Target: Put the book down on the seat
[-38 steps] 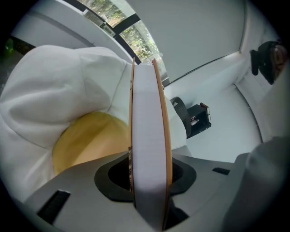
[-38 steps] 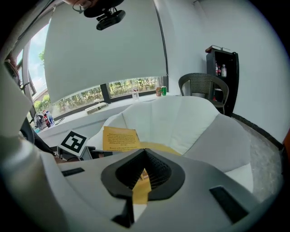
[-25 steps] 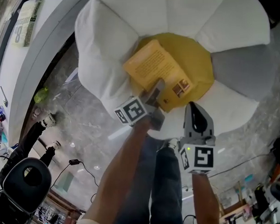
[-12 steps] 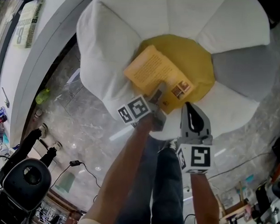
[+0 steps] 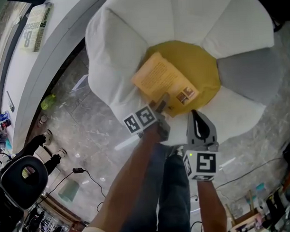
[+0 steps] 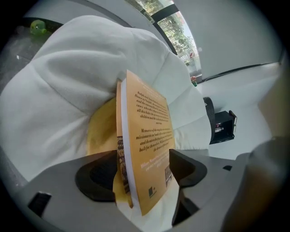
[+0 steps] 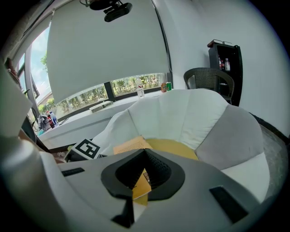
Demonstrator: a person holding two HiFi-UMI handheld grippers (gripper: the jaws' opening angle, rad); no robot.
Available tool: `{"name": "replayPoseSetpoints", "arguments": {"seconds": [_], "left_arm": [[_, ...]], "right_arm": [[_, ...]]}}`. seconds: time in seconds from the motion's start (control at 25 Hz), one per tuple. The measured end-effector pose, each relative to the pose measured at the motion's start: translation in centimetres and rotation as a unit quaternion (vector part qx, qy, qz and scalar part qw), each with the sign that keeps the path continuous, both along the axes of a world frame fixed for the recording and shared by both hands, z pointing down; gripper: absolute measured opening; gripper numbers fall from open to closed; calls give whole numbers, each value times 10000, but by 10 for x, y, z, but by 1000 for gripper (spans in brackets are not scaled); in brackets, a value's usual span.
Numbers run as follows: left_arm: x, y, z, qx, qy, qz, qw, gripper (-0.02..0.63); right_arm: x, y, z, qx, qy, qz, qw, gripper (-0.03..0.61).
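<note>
Your right gripper (image 5: 196,114) hangs nearest, jaws together on nothing; hold it clear. Your left gripper (image 5: 160,104) is clamped on the near edge of the book (image 5: 162,80), which lies tilted over the yellow seat (image 5: 202,63). Level it and lower it flat onto the cushion before letting go, short of the white backrest (image 5: 133,37) beyond.

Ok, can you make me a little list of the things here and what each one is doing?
Book: orange, held by one edge over the seat's yellow middle
Seat: flower-shaped, white petals, one grey
Left gripper: shut on the book
Right gripper: shut, holding nothing, beside the left one
Book touching seat: can't tell
</note>
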State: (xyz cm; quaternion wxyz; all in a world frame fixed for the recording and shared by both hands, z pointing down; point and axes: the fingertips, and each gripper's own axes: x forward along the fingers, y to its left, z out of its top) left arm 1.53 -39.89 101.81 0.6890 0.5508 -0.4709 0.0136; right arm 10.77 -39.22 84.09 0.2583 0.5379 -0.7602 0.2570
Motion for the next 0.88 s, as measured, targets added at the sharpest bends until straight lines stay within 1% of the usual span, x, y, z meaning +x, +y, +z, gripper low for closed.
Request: {"name": "replayPoseSetpoints", "arguments": {"seconds": [0.2,0.36,0.52,0.64,0.72,0.8,0.88], "left_arm": [[-10,13,-11,-19,-95,-29,9999,354],[-13,11,-44,209,-40,-103,9997,353],[-8,5,-97,576,-45,-75,9983,351],[-5,-1,-143,938,-76,63,9955,345],[-2,-1,-175,1120,-20,72,9937,336],[3,1,-210,1323,51,53,9912,297],[5,1,-246,1605,25,96,9870,268]], "right_arm": [[-5,3,-14,6,-55,-8,10000,3],[-6,2,-38,163,-84,-1,9998,3],[-1,2,-75,351,-80,24,9993,3],[3,1,-109,494,-45,56,9988,3],[8,4,-134,602,-32,66,9982,3],[14,8,-158,697,-31,100,9975,3],[21,12,-181,825,-1,146,9965,3]]}}
